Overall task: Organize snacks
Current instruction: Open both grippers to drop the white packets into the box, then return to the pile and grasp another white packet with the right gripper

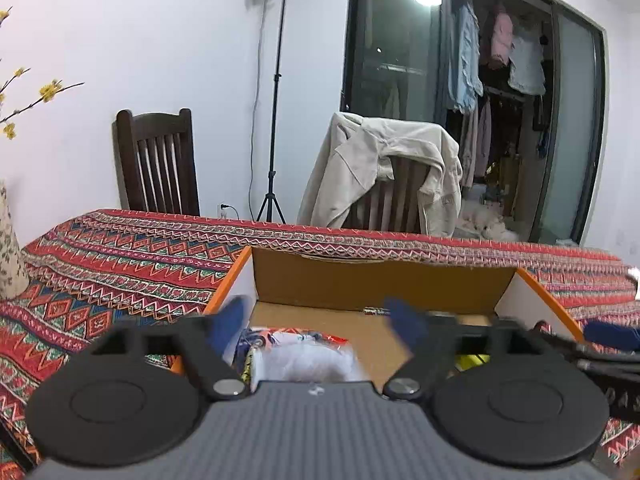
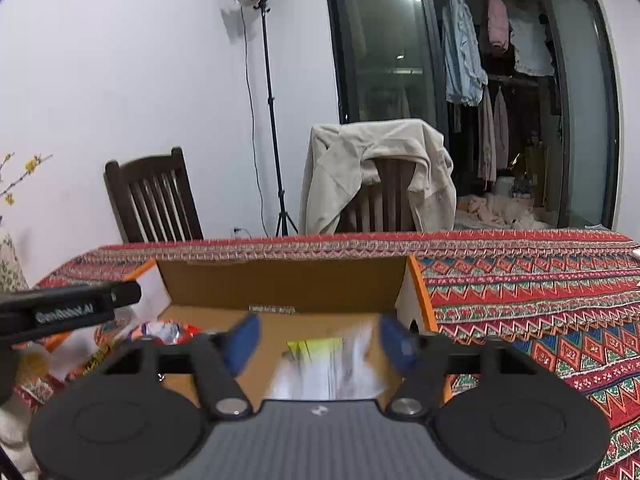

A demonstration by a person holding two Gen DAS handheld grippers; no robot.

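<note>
Both grippers hover over the open cardboard box [image 1: 376,284] on the patterned tabletop [image 1: 120,256], side by side.

Left gripper [image 1: 320,322]: fingers [image 1: 230,320] spread wide, nothing pinched. A white snack packet [image 1: 308,358] lies in the box's near left part, below and between the fingers, apart from the pads. Next to it, an orange-and-white packet [image 2: 168,330] shows in the right wrist view.

Right gripper [image 2: 320,340]: fingers [image 2: 244,340] spread, nothing clamped. A white-and-yellow snack bag [image 2: 328,364], blurred, sits between and under them on the box's floor, right side. Whether it touches the pads cannot be told.

Judgement: at least three packets already sit in the box; both look released. No loose snacks show on the visible tabletop, so what is left cannot be judged from here.
</note>
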